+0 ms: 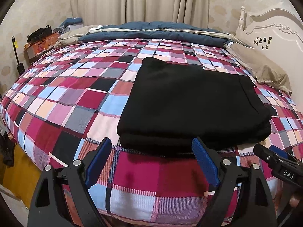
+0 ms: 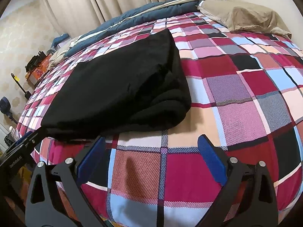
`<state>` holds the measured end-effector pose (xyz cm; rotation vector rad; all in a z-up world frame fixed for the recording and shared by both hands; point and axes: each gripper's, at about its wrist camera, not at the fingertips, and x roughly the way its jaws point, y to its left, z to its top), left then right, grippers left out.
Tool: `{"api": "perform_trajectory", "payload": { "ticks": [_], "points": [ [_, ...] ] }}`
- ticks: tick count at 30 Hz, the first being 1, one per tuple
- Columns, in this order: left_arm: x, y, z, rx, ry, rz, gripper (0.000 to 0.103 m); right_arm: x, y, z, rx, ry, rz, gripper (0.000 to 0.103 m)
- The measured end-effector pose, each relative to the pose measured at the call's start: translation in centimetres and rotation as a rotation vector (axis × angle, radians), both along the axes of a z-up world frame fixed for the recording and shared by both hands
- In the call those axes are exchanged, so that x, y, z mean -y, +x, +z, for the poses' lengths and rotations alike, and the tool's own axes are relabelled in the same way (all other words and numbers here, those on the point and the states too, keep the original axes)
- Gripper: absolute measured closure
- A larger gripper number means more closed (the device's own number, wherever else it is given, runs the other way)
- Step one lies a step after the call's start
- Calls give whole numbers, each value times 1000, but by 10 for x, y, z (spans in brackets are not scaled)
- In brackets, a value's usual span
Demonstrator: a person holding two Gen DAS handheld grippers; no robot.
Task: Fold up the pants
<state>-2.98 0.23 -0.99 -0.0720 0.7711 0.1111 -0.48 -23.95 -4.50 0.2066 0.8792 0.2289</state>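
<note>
The black pants (image 1: 191, 104) lie folded in a thick rectangular stack on the plaid bedspread (image 1: 75, 98). My left gripper (image 1: 151, 143) is open and empty, its blue pads just in front of the stack's near edge. The right gripper (image 1: 269, 151) shows at the right edge of the left wrist view, near the stack's right corner. In the right wrist view the pants (image 2: 123, 87) lie ahead to the left, and my right gripper (image 2: 151, 141) is open and empty over the bedspread (image 2: 236, 94), a little short of the stack. The left gripper (image 2: 28, 140) shows at the left.
A blue duvet (image 1: 151, 31) is bunched along the far side of the bed. A beige pillow (image 1: 265, 66) lies by the white headboard (image 1: 274, 30). Boxes and a bag (image 1: 39, 39) stand at the far left by the wall. Curtains hang behind.
</note>
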Motion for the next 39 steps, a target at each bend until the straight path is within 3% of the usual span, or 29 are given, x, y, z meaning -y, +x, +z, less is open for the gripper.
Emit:
{"api": "perform_trajectory", "payload": {
  "ticks": [29,31,34,36,39],
  "points": [
    [7,-4,2,-1,17,-7,17,0,-5,-2,-14,-1,5,5],
    [6,-4,1,-8,17,9,13,-1,-7,-3,-15,-3,6,5],
    [6,-6,4,30,0,17,13,0,-7,-3,-16,-2,6,5],
    [10,-2,10,35,-26,-51,13,0,-7,-3,-16,-3,8,5],
    [9,0,21,80,-10,-55,13,2,-6,1,-12,-6,13,5]
  ]
}}
